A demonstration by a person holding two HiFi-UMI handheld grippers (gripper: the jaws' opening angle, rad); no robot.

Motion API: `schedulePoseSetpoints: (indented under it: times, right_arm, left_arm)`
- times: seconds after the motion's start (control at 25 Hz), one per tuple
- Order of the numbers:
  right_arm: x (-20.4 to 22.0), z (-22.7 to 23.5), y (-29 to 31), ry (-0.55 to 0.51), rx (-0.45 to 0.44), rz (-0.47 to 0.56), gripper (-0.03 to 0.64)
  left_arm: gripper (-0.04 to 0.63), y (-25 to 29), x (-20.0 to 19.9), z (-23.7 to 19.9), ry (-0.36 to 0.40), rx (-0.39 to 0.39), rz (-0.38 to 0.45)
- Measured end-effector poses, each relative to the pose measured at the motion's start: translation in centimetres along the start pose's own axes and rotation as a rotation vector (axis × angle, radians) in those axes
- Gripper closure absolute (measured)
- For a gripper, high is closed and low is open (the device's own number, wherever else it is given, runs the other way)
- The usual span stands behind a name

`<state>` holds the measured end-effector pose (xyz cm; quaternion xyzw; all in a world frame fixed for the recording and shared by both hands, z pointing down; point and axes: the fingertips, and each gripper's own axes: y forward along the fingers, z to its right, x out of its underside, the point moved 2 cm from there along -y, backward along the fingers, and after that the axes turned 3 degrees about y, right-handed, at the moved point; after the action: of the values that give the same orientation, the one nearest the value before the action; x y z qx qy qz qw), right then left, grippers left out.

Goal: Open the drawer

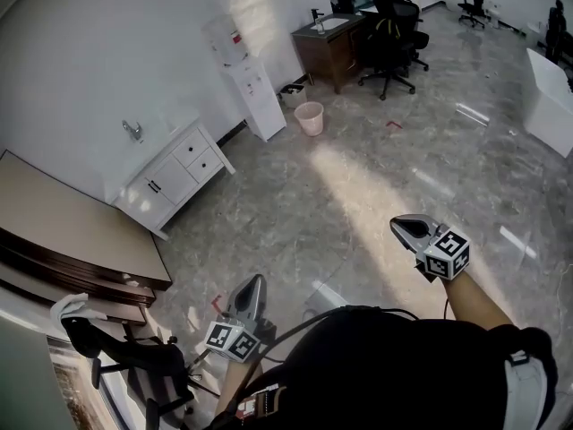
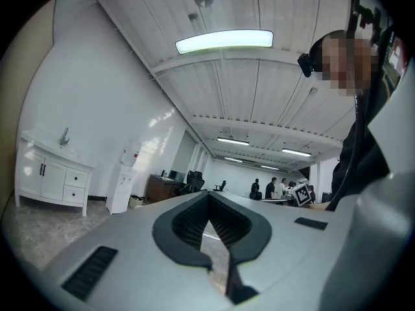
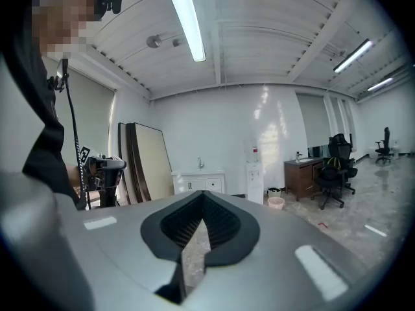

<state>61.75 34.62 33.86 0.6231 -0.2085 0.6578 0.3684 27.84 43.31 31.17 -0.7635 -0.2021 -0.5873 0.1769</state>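
Here we hold the left gripper and right gripper empty, jaws together, since the white cabinet with its drawers stands well apart, far left.

No word, number or brand can be read anywhere from where I stand; the marker cube of the left gripper and the one on the right gripper carry only black-and-white square patterns, no letters; the water dispenser by the wall has a small red label near its top, too small to read.
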Motion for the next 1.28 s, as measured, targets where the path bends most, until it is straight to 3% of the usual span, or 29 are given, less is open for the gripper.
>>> schedulePoseSetpoints:
  times: [0.2,0.52,0.8,1.28]
  right_arm:
    - [-0.9,1.8,2.6,-0.04,0.051,-0.003,0.62]
    - [-5.7,3.0,10.3,-0.067,0.149,-0.002,0.62]
    - [-8.9,2.2,20.3,-0.085,0.156,-0.008,0.62]
    - [-10.9,2.5,32.6,-0.113,0.086,-0.031,0.62]
  left_arm:
    - [0.597,4.0,1.0,-4.3,-0.026,0.069,0.013]
    - [0.597,9.8,-3.5,-13.4,-0.022,0.16,0.025]
    - [0.597,12.0,-6.0,-23.1,-0.02,0.194,0.026]
    - [0.597,12.4,-7.3,-33.9,-0.023,0.119,0.039]
